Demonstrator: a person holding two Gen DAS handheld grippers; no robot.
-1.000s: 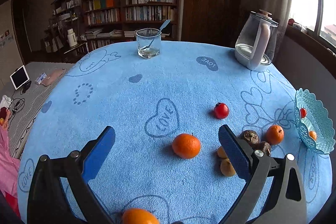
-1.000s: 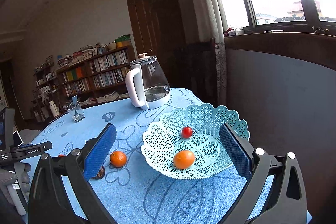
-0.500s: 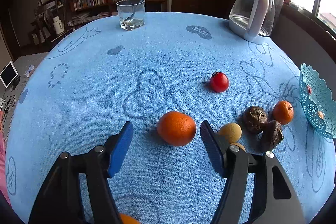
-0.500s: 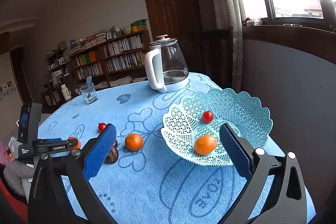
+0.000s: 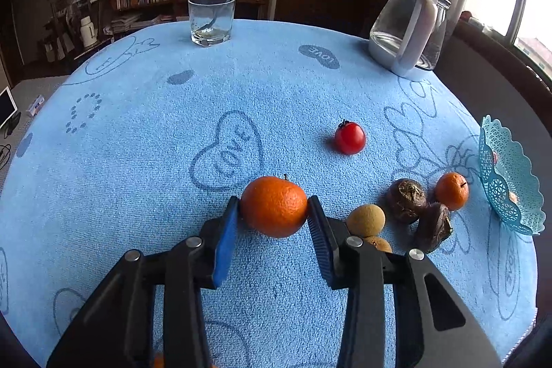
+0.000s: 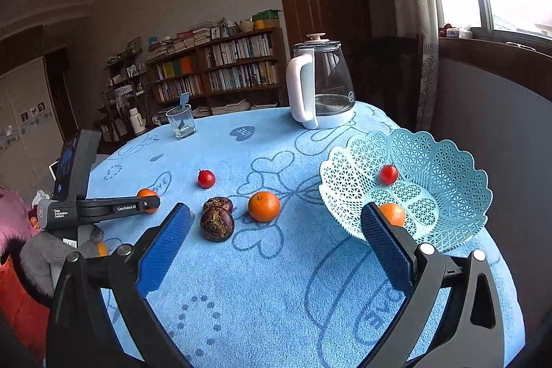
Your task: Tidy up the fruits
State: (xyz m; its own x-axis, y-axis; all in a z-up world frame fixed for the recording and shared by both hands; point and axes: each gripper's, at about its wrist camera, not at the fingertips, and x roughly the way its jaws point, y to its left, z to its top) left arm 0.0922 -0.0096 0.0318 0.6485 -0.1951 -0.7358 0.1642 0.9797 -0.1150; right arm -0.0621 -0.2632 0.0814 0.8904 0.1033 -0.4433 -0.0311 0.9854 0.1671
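On my left, the left gripper (image 5: 274,212) has its jaws closing on the large orange (image 5: 274,206), both blue pads touching its sides while it sits on the blue cloth (image 5: 138,143) at the near middle of the table. Just right of it lie a tan round fruit (image 5: 365,219), two dark brown fruits (image 5: 406,200) and a small orange (image 5: 452,190). A cherry tomato (image 5: 350,137) sits farther back, apart from the rest. At the far edge stand a glass with a spoon (image 5: 211,19) and a glass kettle (image 5: 410,30). Moving right, my right gripper (image 6: 276,240) is spread wide with nothing between its pads, above the cloth. The teal lattice basket (image 6: 448,161) sits at the right edge, holding an orange (image 6: 393,213) and a tomato (image 6: 388,174).
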